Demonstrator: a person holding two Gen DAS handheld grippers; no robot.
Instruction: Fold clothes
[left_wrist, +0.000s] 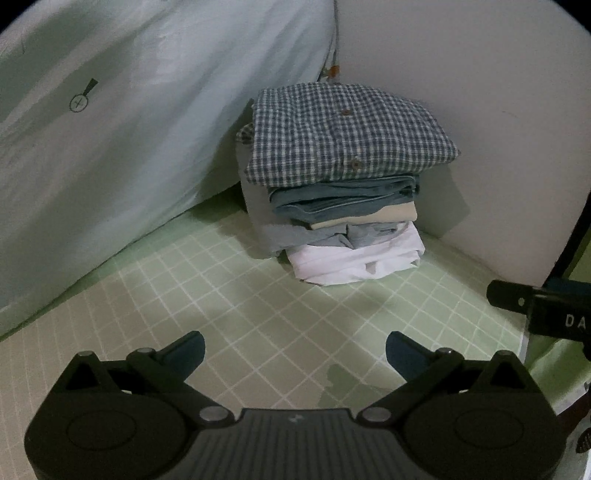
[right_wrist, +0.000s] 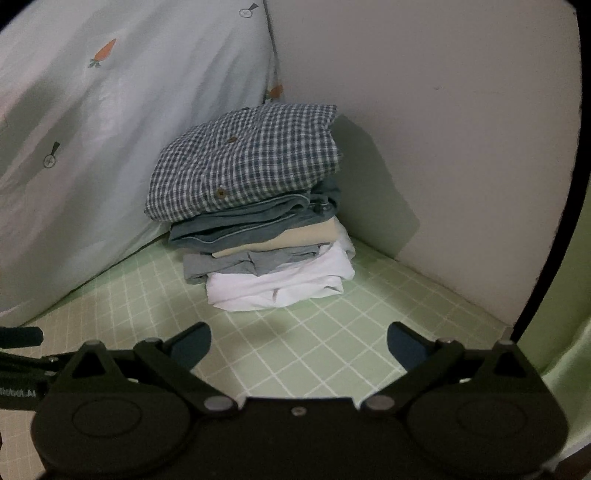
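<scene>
A stack of folded clothes (left_wrist: 340, 192) is seen in the corner on the green checked sheet (left_wrist: 258, 332), well apart from the left gripper (left_wrist: 295, 349) and right gripper (right_wrist: 299, 345), both spread and empty; being soft and limp, it is best lifted from beneath.

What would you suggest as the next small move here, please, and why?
Probably draw both claws back to fetch another garment. The left claw and right claw are open and hold nothing over the green grid sheet, and the checked shirt already lies folded atop the stack.
</scene>
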